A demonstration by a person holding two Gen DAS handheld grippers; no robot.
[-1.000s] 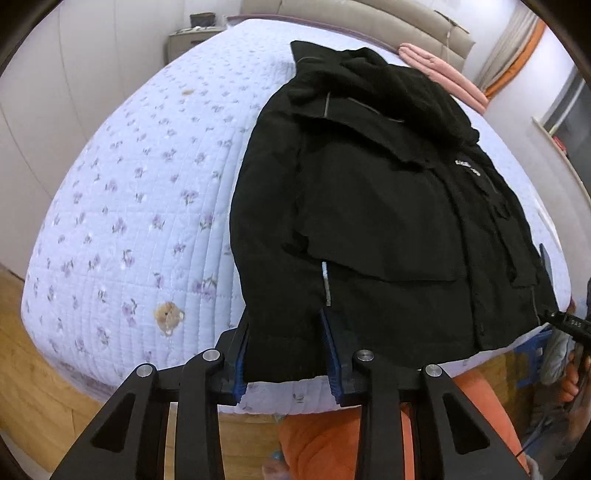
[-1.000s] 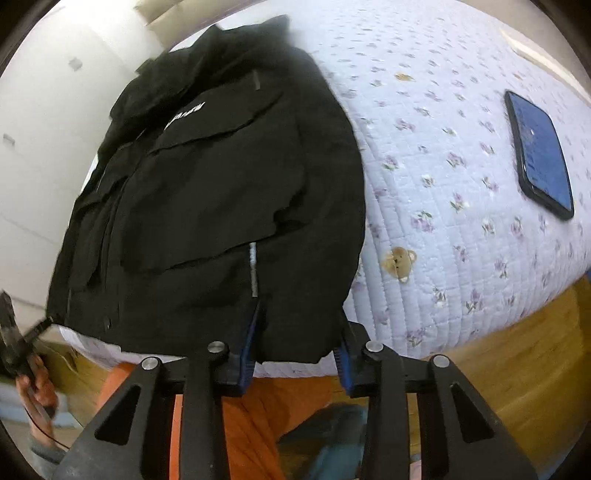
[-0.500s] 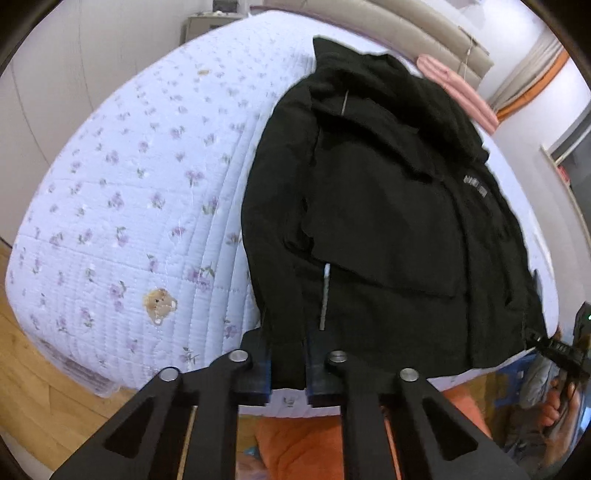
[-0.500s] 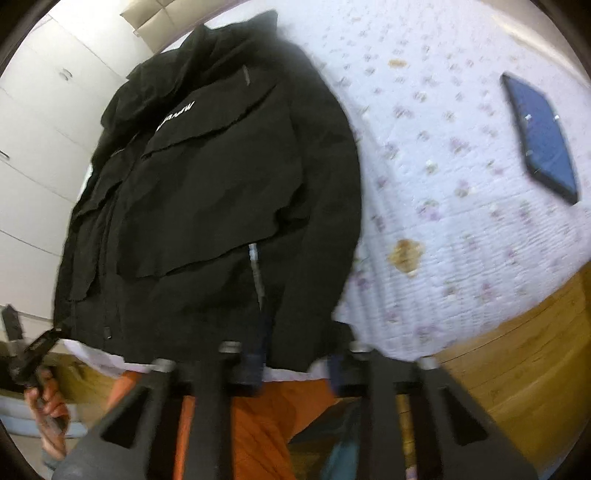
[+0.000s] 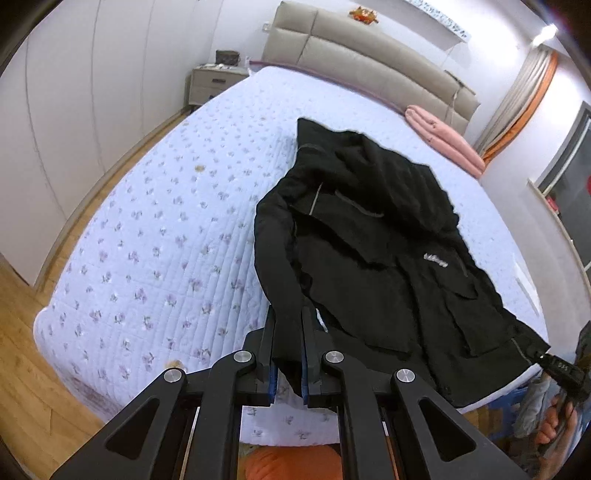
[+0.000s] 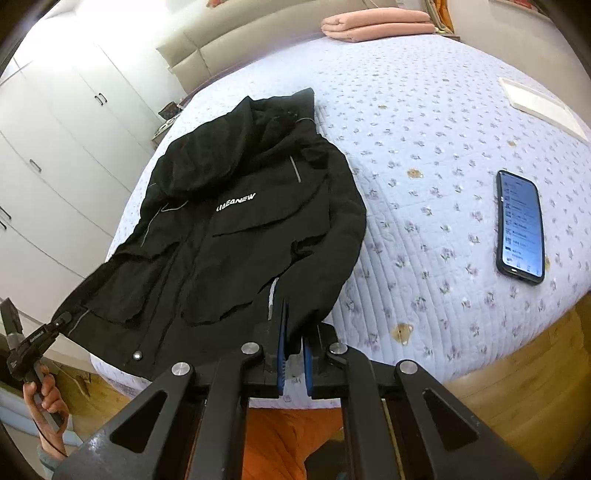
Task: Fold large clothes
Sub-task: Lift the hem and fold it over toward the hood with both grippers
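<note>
The black hooded jacket (image 6: 236,236) of thick woven cloth lies face up on the bed with the lilac flower-print quilted cover (image 6: 436,155), its hood toward the headboard and its hem hanging slightly over the bed's foot edge. White lettering crosses the chest, and flap pockets sit lower on the front.

It looks bulky and fairly heavy for a garment, soft and limp rather than stiff, so it will sag between any two held points and drag on the quilt instead of sliding freely. The cloth seems matte and not slippery. In my judgement the hem corners and sleeve ends are the sensible holds, since a pinch of doubled fabric there gives control over a whole side.

The left gripper (image 5: 287,354) is clenched on the jacket at its lower edge, a thick fold of black cloth squeezed between the blue-lined pads. The right gripper (image 6: 293,354) likewise pinches the bottom of the jacket at the opposite side, jaws nearly closed on the fabric.

Beyond the jacket's right sleeve a black-cased smartphone (image 6: 521,229) with a lit screen rests on the cover, well apart from the jacket. Past the hood, near the headboard, lies a folded pink blanket (image 6: 376,22). No containers are visible.
</note>
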